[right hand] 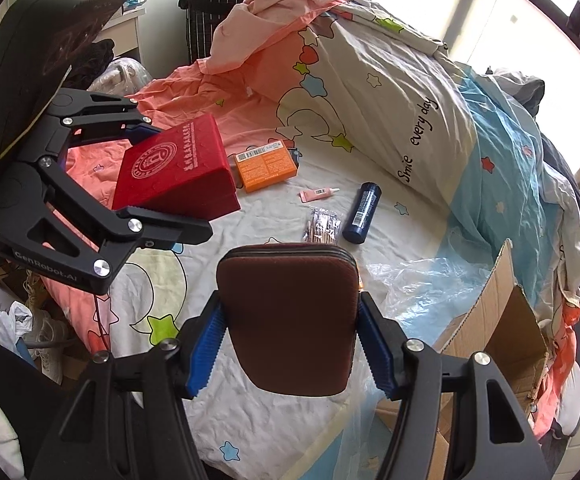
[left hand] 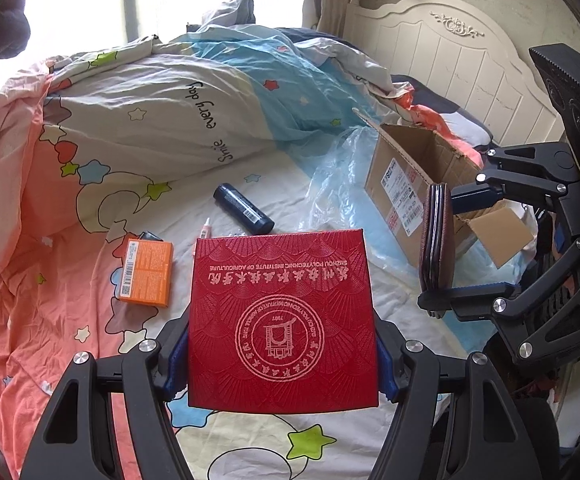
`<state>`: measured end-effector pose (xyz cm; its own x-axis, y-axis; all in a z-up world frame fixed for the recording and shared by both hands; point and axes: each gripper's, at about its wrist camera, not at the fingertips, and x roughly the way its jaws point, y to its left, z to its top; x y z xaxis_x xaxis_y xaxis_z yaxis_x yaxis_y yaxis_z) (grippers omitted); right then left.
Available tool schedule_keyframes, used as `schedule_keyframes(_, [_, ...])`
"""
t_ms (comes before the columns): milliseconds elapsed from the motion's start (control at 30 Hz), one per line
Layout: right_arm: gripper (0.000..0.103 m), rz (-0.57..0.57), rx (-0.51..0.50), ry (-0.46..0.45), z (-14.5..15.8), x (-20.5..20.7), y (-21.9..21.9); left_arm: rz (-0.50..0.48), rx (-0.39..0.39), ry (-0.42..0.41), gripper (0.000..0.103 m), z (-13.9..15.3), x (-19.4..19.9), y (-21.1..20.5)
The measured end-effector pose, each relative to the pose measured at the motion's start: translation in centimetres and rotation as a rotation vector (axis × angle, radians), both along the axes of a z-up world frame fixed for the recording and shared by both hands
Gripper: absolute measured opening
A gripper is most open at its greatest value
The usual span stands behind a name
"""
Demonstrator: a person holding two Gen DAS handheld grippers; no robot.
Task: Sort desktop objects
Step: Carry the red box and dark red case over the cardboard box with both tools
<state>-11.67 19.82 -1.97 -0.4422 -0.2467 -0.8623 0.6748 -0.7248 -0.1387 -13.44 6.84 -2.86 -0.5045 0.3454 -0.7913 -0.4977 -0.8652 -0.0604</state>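
Observation:
My left gripper [left hand: 282, 364] is shut on a red box [left hand: 282, 320] with a round seal printed on its lid, held above the bedsheet. In the right wrist view that red box [right hand: 178, 168] hangs at the left in the left gripper [right hand: 162, 184]. My right gripper [right hand: 290, 344] is shut on a brown zip wallet [right hand: 290, 320]. From the left wrist view the wallet [left hand: 435, 236] stands on edge in the right gripper [left hand: 441, 248], just in front of the open cardboard box [left hand: 409, 184].
On the sheet lie an orange box [left hand: 146, 272], a dark blue bottle [left hand: 244, 209], a small pink tube [right hand: 317, 193] and a foil packet [right hand: 321, 226]. Clear plastic film [right hand: 421, 284] lies by the cardboard box [right hand: 501, 328]. A rumpled quilt [left hand: 138, 120] fills the back.

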Motion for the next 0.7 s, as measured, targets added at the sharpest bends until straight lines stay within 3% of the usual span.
schedule_keyframes(367, [0.060, -0.074, -0.003, 0.056, 3.2, 3.3, 4.3, -0.067, -0.003, 0.051, 0.072, 3.1, 3.1, 3.9])
schedule_keyframes(700, [0.060, -0.175, -0.026, 0.101, 5.3, 5.9, 10.0, -0.156, 0.004, 0.070, 0.072, 4.6, 5.3, 10.0])
